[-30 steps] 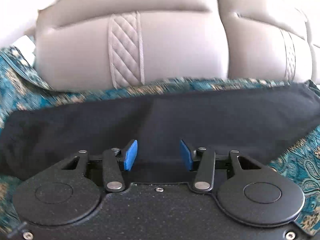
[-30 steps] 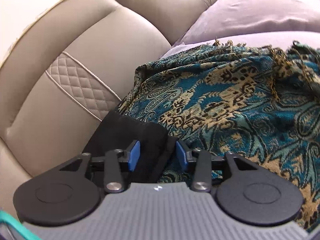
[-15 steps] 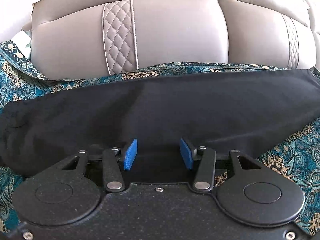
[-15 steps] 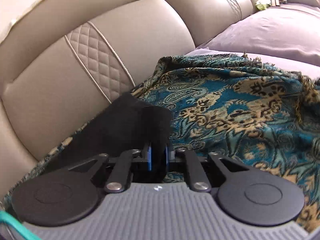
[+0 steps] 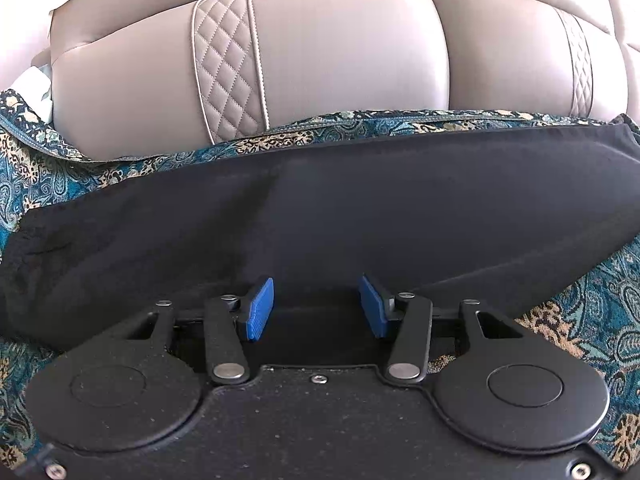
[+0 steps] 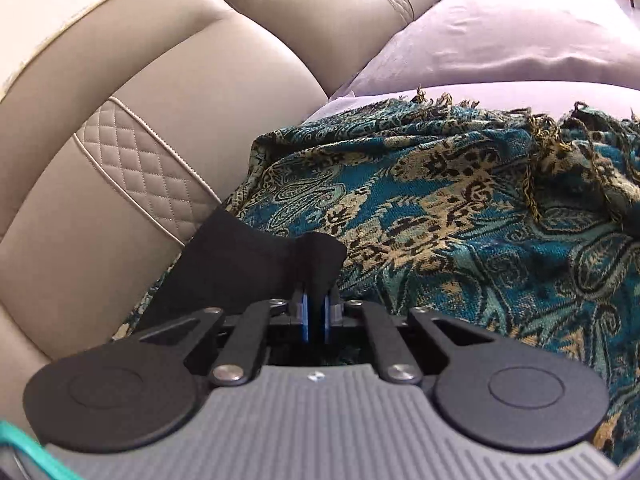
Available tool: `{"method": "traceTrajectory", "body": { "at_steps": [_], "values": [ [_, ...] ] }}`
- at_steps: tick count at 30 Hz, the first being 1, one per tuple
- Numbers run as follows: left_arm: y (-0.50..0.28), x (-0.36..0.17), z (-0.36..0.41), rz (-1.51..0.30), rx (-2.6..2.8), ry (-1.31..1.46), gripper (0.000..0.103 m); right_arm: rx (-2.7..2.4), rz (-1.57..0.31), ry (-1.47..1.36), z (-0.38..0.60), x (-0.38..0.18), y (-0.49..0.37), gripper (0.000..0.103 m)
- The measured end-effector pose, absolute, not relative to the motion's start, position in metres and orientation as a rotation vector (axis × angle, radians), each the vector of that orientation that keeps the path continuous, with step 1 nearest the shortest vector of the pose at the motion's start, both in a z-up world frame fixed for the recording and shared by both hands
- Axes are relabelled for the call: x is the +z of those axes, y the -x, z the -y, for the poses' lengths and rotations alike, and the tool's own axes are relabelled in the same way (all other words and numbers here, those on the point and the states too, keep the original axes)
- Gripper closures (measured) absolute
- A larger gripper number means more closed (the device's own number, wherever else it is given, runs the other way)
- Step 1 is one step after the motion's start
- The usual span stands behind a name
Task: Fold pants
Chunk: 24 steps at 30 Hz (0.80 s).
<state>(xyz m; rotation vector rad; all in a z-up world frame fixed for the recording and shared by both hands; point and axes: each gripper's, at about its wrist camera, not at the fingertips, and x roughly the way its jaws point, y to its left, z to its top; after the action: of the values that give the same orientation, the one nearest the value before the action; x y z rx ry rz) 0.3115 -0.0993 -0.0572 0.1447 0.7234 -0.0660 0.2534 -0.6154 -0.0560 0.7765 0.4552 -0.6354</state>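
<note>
Sofa throw (image 6: 460, 216) under black pants (image 5: 320, 208); right gripper (image 6: 316, 316) pinches them

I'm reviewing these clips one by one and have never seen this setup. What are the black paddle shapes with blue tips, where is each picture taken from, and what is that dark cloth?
Each picture comes from a camera mounted on a hand-held gripper, looking forward along its two blue-padded fingers; there is no robot arm. In the left wrist view, the left gripper is open, its pads apart over black pants spread on a teal patterned throw on a beige leather sofa. In the right wrist view, the right gripper is shut on one end of the pants, pinching the fabric between its pads. A lilac cushion lies further along the sofa.
</note>
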Motion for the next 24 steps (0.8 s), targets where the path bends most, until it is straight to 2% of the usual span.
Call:
{"method": "traceTrajectory", "body": {
  "at_steps": [1,2,4,11,15,22,24],
  "values": [
    [-0.311,-0.057,0.1,-0.724,-0.064,-0.142,0.056,-0.63,-0.461,-0.772,0.616,-0.057,-0.254,0.092],
    [-0.311,-0.057,0.099,-0.724,-0.062,-0.138,0.056,-0.624,-0.462,-0.769,0.617,-0.057,-0.254,0.074],
    [-0.311,-0.055,0.099,-0.724,-0.051,-0.123,0.056,-0.619,-0.455,-0.774,0.619,-0.059,-0.252,0.075],
    [-0.316,-0.037,0.105,-0.682,-0.044,-0.084,0.052,-0.502,-0.406,-0.797,0.624,-0.064,-0.249,0.047],
    [-0.327,-0.035,0.12,-0.68,-0.046,-0.096,0.05,-0.495,-0.432,-0.708,0.613,-0.059,-0.258,0.041],
    [-0.346,-0.043,0.148,-0.733,-0.046,-0.092,0.048,-0.499,-0.495,-0.465,0.592,-0.057,-0.275,0.038],
    [-0.35,-0.045,0.154,-0.745,-0.044,-0.094,0.047,-0.504,-0.518,-0.385,0.582,-0.058,-0.282,0.033]
  ]
}}
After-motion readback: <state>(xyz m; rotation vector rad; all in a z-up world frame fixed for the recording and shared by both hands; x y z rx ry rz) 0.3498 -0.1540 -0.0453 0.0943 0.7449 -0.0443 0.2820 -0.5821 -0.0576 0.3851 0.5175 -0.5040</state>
